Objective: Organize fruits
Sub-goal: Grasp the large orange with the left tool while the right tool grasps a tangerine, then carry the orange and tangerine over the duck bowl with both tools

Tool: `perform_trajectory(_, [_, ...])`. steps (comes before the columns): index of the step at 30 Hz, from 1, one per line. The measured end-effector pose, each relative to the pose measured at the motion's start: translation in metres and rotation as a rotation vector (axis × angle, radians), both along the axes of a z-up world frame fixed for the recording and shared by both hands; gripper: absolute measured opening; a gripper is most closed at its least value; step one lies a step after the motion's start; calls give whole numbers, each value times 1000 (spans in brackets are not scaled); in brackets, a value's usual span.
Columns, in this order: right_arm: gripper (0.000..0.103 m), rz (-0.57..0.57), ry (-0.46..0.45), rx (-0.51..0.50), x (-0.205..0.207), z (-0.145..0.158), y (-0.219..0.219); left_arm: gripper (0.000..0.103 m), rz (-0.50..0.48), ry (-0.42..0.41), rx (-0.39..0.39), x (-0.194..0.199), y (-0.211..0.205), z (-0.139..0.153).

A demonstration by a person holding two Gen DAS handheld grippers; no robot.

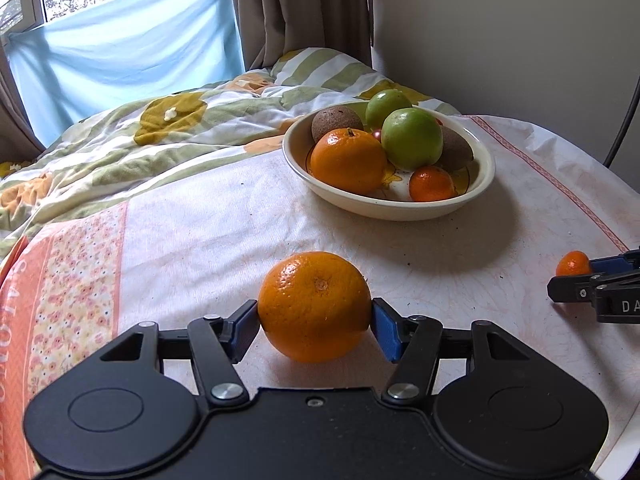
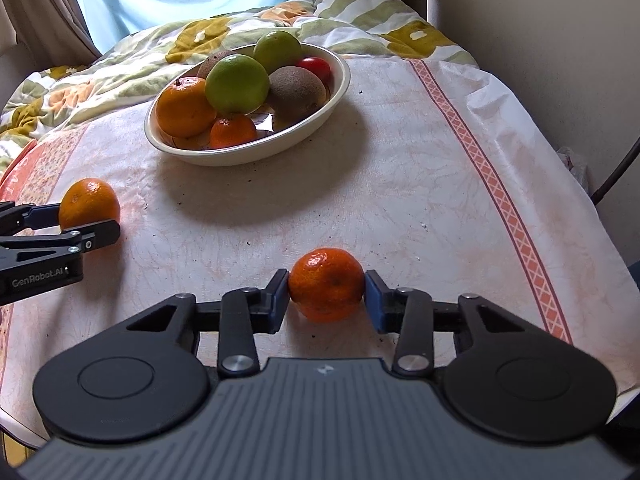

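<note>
My left gripper (image 1: 315,316) is shut on a large orange (image 1: 314,305), low over the tablecloth; this orange also shows in the right wrist view (image 2: 89,202). My right gripper (image 2: 327,295) is shut on a small mandarin (image 2: 326,289), which shows at the right edge of the left wrist view (image 1: 573,263). A cream bowl (image 1: 486,168) stands further back on the table, also in the right wrist view (image 2: 340,80). It holds an orange (image 1: 347,160), a small mandarin (image 1: 431,184), two green apples (image 1: 412,138), brown kiwis (image 1: 336,120) and a red fruit (image 2: 316,68).
The table carries a white cloth with an orange patterned border (image 2: 496,188). A flowered green and white duvet (image 1: 140,140) lies behind the table. A wall (image 2: 560,40) runs along the right, and a dark cable (image 2: 616,168) hangs by the table's right edge.
</note>
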State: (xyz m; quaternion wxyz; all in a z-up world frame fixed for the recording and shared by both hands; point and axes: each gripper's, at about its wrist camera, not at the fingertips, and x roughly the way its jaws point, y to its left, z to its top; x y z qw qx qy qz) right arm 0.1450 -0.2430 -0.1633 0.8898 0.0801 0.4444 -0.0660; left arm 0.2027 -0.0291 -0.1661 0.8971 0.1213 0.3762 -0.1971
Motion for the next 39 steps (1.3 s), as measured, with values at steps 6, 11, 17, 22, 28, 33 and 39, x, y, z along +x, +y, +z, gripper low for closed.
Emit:
perform_trajectory(6, [55,0,-22,-5,-1,9,-1,64,14,-16,-15,-6,3,11])
perform_trajectory(11, [55,15,-55,-8,-2,28,0,64,22,-39,-33,-12,5,29])
perform_trajectory(17, [55,50,-96,0,-2,60,2,64,27,-75,-52,-19,5,63])
perform_trajectory(22, [55,94,-144,-18,2,92,5,64,26,-112,-64,-18,1,93])
perform_trajectory(28, [55,120,-195,-11,19,124,-4,64,40,-155,-74,-6,-7,124])
perform_trajectory(33, [55,153,-226,5,45,138,-14,64,62,-175,-73,13,-18,140])
perform_trajectory(39, [55,171,-232,12,84,142,-28,64,59,-163,-78,41,-38,140])
